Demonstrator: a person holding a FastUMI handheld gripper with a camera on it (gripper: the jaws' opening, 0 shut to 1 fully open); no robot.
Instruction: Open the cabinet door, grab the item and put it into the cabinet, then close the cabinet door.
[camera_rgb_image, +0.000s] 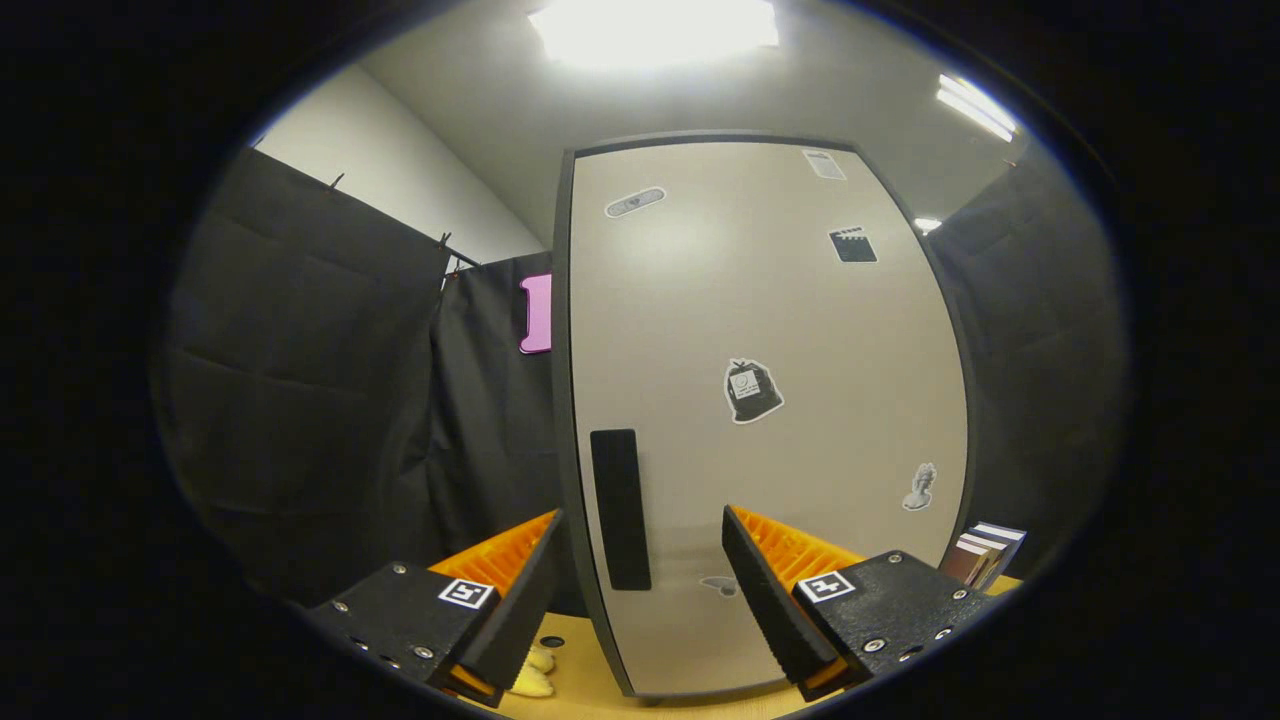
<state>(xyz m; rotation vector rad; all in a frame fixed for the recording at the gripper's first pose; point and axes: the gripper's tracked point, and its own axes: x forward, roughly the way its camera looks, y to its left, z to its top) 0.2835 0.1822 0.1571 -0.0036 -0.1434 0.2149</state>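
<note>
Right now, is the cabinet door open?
No, the cabinet door sits flush and closed, its dark handle just beyond the open gripper.

The tool (640, 540) points forward and tilts a little upward, its two fingers spread wide apart with a broad open gap between them and nothing pressed between them. The left finger (520, 600) and the right finger (765, 600) lean inward toward each other at their tips, each showing a ribbed inner pad. Each finger sits on a blocky mount that bears a small square marker and several screws. The two tips sit at nearly the same height, the right one slightly lower.
</note>
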